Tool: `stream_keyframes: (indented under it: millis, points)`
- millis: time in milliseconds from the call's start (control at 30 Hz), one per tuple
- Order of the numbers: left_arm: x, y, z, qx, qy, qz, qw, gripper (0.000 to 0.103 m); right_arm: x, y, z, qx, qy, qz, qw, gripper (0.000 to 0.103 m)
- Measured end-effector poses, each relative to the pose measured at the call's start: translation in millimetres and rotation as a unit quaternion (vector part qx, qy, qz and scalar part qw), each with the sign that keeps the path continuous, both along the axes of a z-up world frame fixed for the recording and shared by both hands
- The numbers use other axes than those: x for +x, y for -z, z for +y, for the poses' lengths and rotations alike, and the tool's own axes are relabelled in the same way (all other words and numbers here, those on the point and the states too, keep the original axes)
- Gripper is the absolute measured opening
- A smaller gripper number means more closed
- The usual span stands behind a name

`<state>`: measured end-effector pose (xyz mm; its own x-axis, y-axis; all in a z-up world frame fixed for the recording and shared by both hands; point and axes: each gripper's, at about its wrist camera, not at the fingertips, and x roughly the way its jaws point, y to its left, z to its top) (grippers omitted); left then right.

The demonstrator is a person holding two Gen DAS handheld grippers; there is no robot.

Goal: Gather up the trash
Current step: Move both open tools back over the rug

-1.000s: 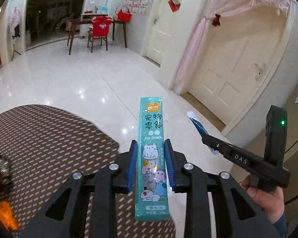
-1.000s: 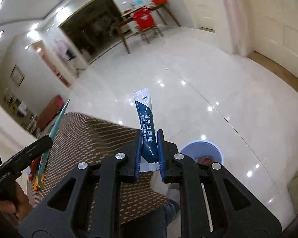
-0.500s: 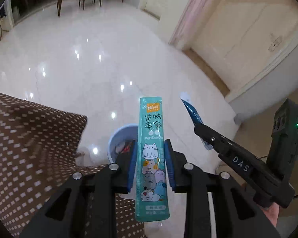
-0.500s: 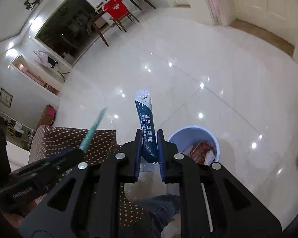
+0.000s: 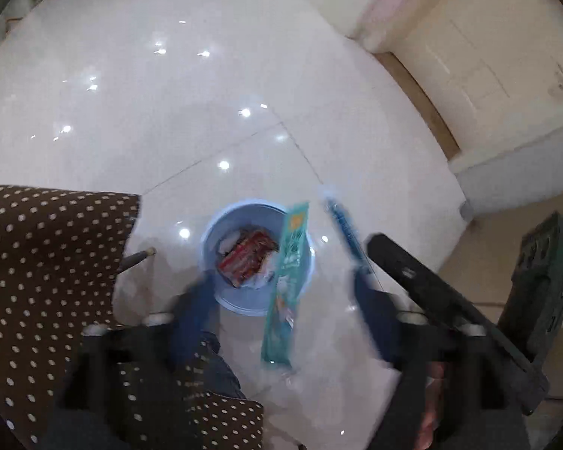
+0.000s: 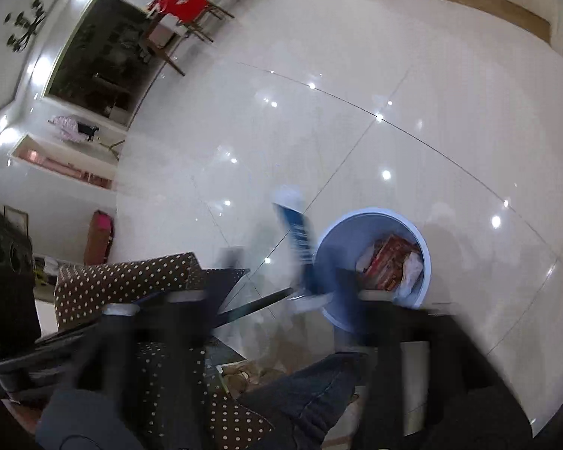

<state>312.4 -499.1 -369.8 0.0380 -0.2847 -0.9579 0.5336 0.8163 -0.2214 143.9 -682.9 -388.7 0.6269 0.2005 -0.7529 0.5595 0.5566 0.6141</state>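
Observation:
My left gripper (image 5: 285, 300) is open, its blurred jaws wide apart. The teal pet-snack packet (image 5: 286, 281) hangs loose between them, tilted, above the rim of the light blue bin (image 5: 221, 292) on the floor. My right gripper (image 6: 281, 285) is open too. The dark blue sachet (image 6: 298, 240) is loose between its blurred jaws, just left of the bin (image 6: 330, 240). The bin holds a red wrapper (image 5: 247, 257) and white scraps. The right gripper's body (image 5: 431, 300) and the blue sachet (image 5: 345, 232) show at the right of the left wrist view.
The brown polka-dot tablecloth (image 5: 45, 262) hangs at the left, with a table leg (image 5: 135, 258) under it. The person's jeans (image 6: 311, 386) are below the grippers. Glossy white floor tiles (image 5: 169, 112) spread beyond, a cream door (image 5: 469, 67) at the right.
Both grippers have tilted down over the bin and opened. The teal packet and the blue sachet, held a moment ago, are now loose and dropping.

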Motion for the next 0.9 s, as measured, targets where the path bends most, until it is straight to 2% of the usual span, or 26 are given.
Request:
stream_keyframes:
  millis: [67, 100, 167, 233, 467, 567, 900]
  points:
    - [1, -3, 3, 0.003, -0.001, -0.011, 0.9999, 0.08, -6, 2, -3, 0.011, 0.004, -0.004, 1.0, 0.074]
    - [3, -6, 7, 0.003, -0.003, -0.013, 0.9999, 0.081, -8, 2, -2, 0.011, 0.007, -0.003, 1.0, 0.078]
    - [4, -15, 15, -0.002, -0.015, -0.023, 0.9996, 0.085, -16, -2, -2, 0.002, 0.016, -0.001, 1.0, 0.094]
    - [3, -25, 24, -0.008, -0.018, -0.035, 0.9992, 0.086, -16, -12, 1, -0.01, 0.024, 0.003, 1.0, 0.097]
    - [-22, -81, 47, -0.037, -0.012, -0.097, 0.9945, 0.087, -43, -57, 17, -0.087, 0.043, 0.0, 0.995, 0.097]
    - [-36, -108, 62, -0.047, -0.013, -0.132, 0.9901, 0.087, -56, -89, 28, -0.122, 0.047, -0.012, 0.991, 0.097]
    - [-79, -187, 126, -0.085, -0.018, -0.232, 0.9689, 0.088, -69, -177, 74, -0.205, 0.032, -0.065, 0.976, 0.097]
